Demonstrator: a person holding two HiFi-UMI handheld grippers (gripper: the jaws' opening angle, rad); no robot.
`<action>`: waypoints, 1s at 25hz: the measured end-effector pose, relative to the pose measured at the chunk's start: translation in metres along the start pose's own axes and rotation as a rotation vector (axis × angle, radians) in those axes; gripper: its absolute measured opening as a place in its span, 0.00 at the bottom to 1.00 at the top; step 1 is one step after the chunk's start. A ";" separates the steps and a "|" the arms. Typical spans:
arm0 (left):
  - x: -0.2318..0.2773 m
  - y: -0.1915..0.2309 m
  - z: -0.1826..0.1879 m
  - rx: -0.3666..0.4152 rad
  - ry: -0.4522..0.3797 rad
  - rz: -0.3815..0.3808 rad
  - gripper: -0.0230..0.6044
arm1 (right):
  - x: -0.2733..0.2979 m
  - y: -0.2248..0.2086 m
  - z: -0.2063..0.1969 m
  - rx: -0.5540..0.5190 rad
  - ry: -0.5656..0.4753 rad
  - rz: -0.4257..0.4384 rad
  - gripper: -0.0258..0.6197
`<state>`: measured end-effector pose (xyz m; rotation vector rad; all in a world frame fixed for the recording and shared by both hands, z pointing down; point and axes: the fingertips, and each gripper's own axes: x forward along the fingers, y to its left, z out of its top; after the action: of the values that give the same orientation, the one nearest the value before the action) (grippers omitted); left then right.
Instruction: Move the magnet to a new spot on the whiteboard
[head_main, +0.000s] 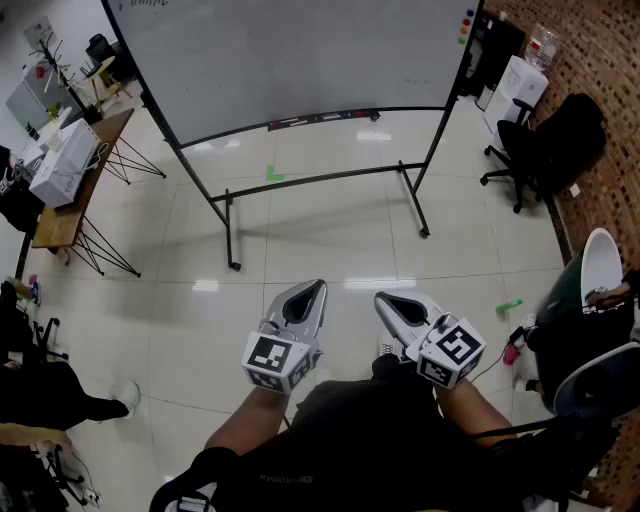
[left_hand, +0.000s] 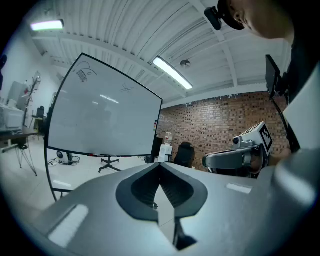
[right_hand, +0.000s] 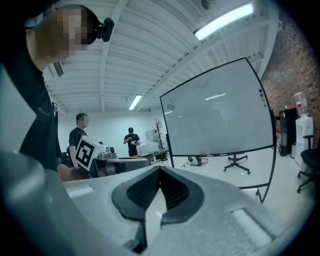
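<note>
Pale tiled floor (head_main: 330, 250) fills the head view, and the whiteboard (head_main: 300, 60) stands on its black stand across the top of the frame, well apart from the person. There's a wooden surface (head_main: 75, 190) at the left edge and a black chair (head_main: 545, 150) at upper right. Low centre, left tongs (head_main: 318, 286) and right tongs (head_main: 381, 298) sit side by side, both pointing at the board, each pair pressed together with nothing between. The magnets (head_main: 466, 27), tiny coloured dots, sit in a column at the board's upper right edge.
</note>
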<state>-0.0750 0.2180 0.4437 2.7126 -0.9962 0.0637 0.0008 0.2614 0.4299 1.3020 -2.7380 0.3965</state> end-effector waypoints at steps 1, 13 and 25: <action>0.008 0.003 0.001 0.013 -0.003 -0.002 0.06 | 0.002 -0.007 0.002 0.001 -0.005 -0.005 0.04; 0.148 -0.002 0.041 0.072 0.001 -0.028 0.06 | 0.003 -0.145 0.055 -0.010 -0.114 -0.008 0.04; 0.300 -0.032 0.072 0.058 -0.007 -0.022 0.06 | -0.025 -0.300 0.080 0.012 -0.131 -0.016 0.04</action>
<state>0.1719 0.0347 0.4048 2.7769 -0.9813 0.0805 0.2509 0.0775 0.4075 1.4003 -2.8332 0.3384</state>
